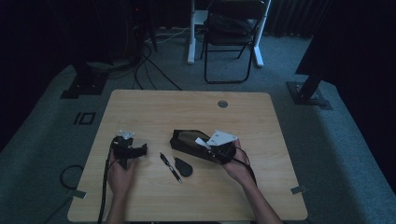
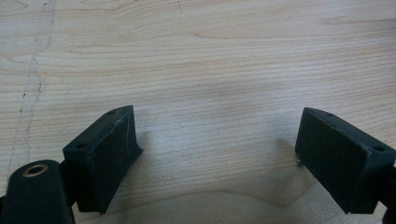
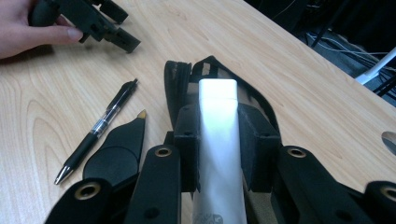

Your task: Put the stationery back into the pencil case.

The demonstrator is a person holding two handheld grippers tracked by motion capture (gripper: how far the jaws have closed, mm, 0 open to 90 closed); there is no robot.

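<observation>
Clamping a white flat bar (image 3: 217, 135) between its jaws, the right gripper (image 3: 217, 140) holds it over the open black pouch (image 1: 187, 140) near table (image 1: 154, 105) centre. At 9 o'clock from the pouch, the left gripper (image 2: 217, 149) rests with jaws apart, empty. A pen (image 1: 170, 166) lies at the pouch's 7 o'clock.

Black tool (image 3: 218, 154), brass-ringed screw holes, bare forearms, trailing cable

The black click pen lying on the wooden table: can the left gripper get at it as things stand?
Probably yes. The left gripper is open and holds nothing, and bare wooden table lies between it and the black click pen; the black teardrop-shaped flap sits on the pen's far side.
</observation>
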